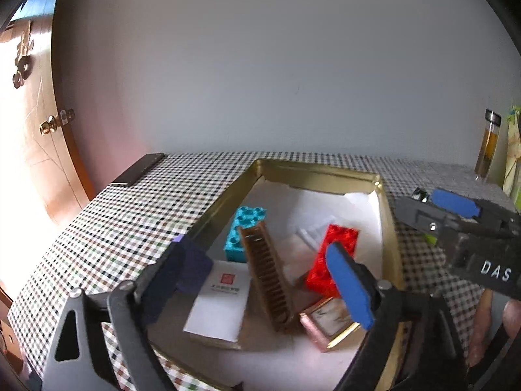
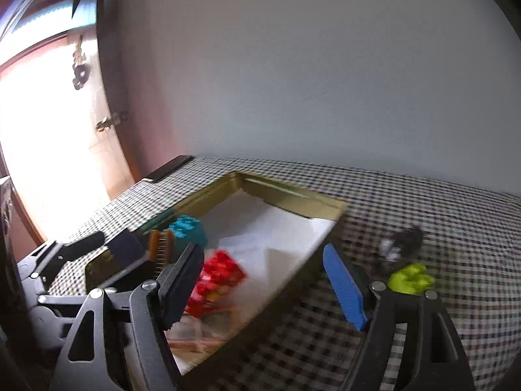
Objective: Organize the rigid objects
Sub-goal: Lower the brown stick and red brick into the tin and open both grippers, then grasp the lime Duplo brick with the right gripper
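A gold tin box [image 1: 329, 173] lined with white paper sits on the checkered tablecloth. In it lie a teal brick [image 1: 245, 232], a red brick [image 1: 332, 260], a brown comb [image 1: 268, 275], a white card box [image 1: 219, 299], a pink framed item [image 1: 327, 324] and a small white piece [image 1: 314, 233]. My left gripper [image 1: 267, 286] is open and empty above the box. My right gripper [image 2: 260, 283] is open and empty over the box's right rim [image 2: 293, 277]; it also shows in the left wrist view [image 1: 456, 215]. The red brick [image 2: 216, 275] and teal brick [image 2: 189, 229] show blurred.
A lime-green toy [image 2: 411, 279] and a small dark object [image 2: 402, 244] lie on the cloth right of the box. A dark flat slab [image 1: 138, 169] lies at the table's far left corner. A glass bottle [image 1: 488, 145] stands far right. A wall runs behind; a door [image 1: 39, 123] is left.
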The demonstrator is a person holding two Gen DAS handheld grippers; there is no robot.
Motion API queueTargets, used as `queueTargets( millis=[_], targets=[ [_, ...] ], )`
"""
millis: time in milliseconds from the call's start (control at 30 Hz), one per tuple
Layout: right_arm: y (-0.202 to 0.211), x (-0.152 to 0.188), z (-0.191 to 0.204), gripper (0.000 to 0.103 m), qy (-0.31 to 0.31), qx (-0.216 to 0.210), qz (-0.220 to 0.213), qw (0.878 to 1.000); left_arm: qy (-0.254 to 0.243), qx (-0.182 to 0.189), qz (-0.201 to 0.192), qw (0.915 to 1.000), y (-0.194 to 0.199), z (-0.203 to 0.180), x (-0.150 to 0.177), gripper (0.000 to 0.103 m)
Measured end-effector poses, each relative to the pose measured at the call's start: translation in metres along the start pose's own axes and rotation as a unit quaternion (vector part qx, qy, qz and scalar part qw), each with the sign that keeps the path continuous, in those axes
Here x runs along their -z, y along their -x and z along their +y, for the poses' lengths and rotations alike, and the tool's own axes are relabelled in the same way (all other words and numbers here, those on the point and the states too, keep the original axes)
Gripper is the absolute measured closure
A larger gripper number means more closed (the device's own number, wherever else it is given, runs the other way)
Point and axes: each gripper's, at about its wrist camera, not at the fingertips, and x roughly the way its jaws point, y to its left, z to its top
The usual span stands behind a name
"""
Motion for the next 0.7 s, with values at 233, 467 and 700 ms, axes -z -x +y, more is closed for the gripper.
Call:
queueTargets(
  millis=[233,467,700],
  targets=[
    [0.022,0.006,-0.061,0.025,-0.026,0.070,-0.002,0.997,0.002,0.031,-0.007,0.9995,0.005,-0.032,-0.002,0.002],
    [0.029,0.011,-0.100,0.025,-0.044,0.098,0.003,0.994,-0.004,0.057,0.003,0.9984,-0.001,-0.063,-0.011,0.001],
    [0.015,0.012,-0.108,0.025,-0.048,0.101,0.024,0.993,-0.016,0.056,0.023,0.9981,-0.022,-0.091,-0.025,0.001]
  ],
)
